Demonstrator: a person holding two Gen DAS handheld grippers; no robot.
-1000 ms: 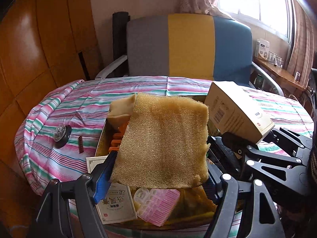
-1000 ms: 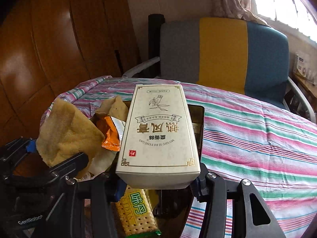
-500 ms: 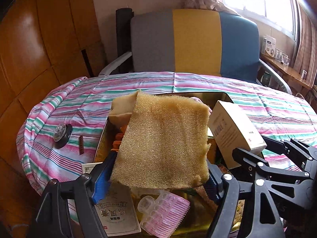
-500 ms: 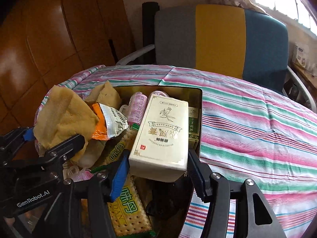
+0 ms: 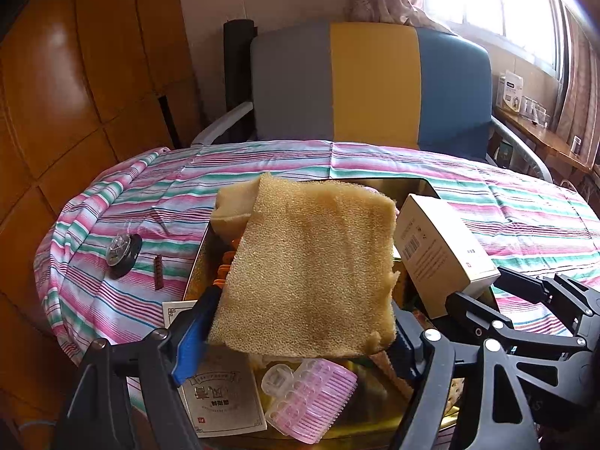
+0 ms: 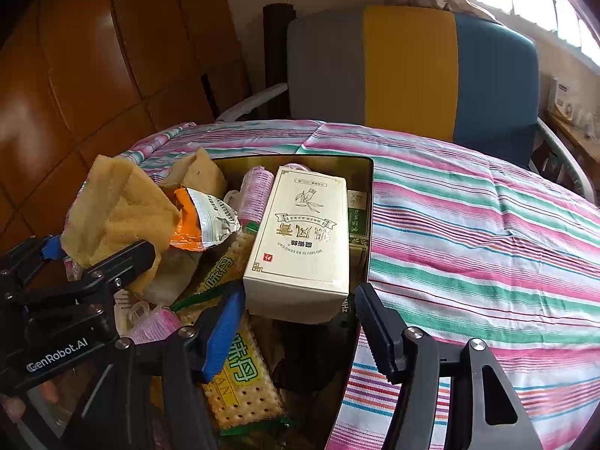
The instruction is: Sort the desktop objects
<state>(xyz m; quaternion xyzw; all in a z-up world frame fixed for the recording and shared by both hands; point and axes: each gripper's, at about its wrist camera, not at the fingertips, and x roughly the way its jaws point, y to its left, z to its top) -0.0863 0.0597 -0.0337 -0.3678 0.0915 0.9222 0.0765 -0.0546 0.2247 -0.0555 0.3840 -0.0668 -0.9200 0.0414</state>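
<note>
Left wrist view: left tongs (image 5: 300, 341) are closed on a sponge (image 5: 307, 273), gripping its near edge w/ the rest standing up and forward over the tin (image 5: 420, 185). Sponge is soft, very light, coarse-pored; it bends and squashes under the pads, so grip should sit well in from the edge, not on the torn corner at lower right. No slip risk, but it flops and hides what's below.

Right wrist view: right tongs (image 6: 296, 322) stand wide apart around the near end of a cream box (image 6: 300, 240). Blue pad on the left looks to be touching or just beside the box corner; the right finger is clearly apart from it. So not gripped, as far as this view shows. Box rests tilted in the tin on top of a cracker pack (image 6: 240, 371) and other bits, near end raised. It's stiff card, smooth, prob. light; walls may dent if squeezed hard. Best hold is across the two long sides near the middle, flat on the pads, since an end grip lets it swing.

Also in the tin: an orange snack bag (image 6: 198, 221) and pink hair rollers (image 6: 258, 187), all loose, so anything lifted may drag a neighbour. Tin sits on the counter's striped cloth (image 6: 468, 225).
</note>
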